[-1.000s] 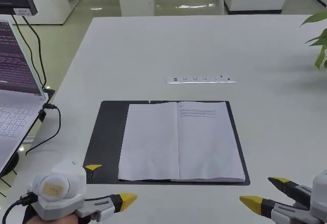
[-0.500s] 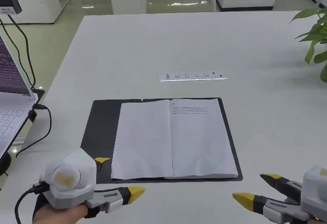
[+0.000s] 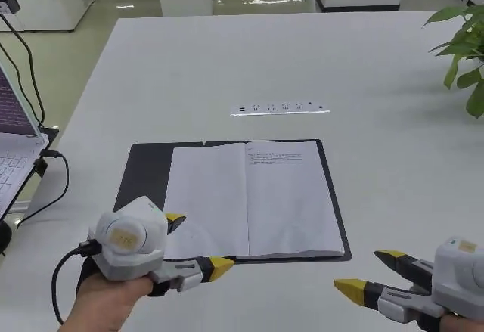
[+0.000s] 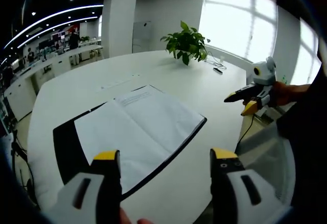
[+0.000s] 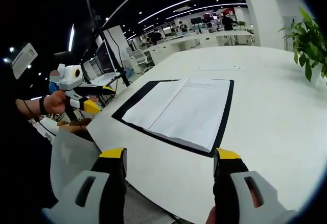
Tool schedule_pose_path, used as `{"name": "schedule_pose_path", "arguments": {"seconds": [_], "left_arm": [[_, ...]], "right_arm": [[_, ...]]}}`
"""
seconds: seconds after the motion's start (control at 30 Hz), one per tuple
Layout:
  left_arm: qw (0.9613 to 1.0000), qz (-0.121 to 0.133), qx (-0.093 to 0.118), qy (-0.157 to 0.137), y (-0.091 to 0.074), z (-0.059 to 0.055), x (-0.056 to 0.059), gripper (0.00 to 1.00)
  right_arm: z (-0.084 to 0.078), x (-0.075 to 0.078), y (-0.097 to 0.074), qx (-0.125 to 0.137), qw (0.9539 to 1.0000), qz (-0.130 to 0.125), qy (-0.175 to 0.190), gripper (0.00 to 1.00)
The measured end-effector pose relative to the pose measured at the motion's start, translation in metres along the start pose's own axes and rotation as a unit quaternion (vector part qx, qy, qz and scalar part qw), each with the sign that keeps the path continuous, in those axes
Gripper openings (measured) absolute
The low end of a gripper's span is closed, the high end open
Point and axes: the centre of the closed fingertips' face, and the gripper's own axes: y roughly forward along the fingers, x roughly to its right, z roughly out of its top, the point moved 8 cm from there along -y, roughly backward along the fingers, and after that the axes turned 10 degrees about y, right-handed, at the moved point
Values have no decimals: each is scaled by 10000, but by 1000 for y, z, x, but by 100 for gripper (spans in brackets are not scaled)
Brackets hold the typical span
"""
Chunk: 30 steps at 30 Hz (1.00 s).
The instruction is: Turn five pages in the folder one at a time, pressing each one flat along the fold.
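Note:
A black folder lies open on the white table with white pages spread flat; the right page carries a few printed lines near its top. It also shows in the left gripper view as the folder and in the right gripper view as the folder. My left gripper hovers open over the folder's near left corner, nothing between its yellow tips. My right gripper is open too, just off the folder's near right corner, above bare table. Neither touches a page.
A white power strip lies beyond the folder. A laptop with a black cable sits at the left edge. A potted plant stands at the far right. The table's near edge is just below the grippers.
My left gripper has risen and moved forward to the folder's near left corner. The right gripper has edged slightly left. The camera shifted, so the folder sits further left and higher.

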Motion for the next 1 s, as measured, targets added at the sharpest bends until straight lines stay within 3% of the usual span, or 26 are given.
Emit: {"name": "schedule_pose_path", "arguments": {"seconds": [0.53, 0.87, 1.0], "left_arm": [[9993, -251, 89, 256, 33, 31, 1, 70], [9979, -454, -60, 454, 61, 42, 3, 69], [9971, -538, -66, 536, 75, 51, 6, 69]], "right_arm": [[1, -2, -4, -30, 10000, -28, 4, 68], [-1, -3, -3, -109, 9999, -34, -11, 67], [-1, -1, -2, -140, 9999, -36, 11, 67]]}}
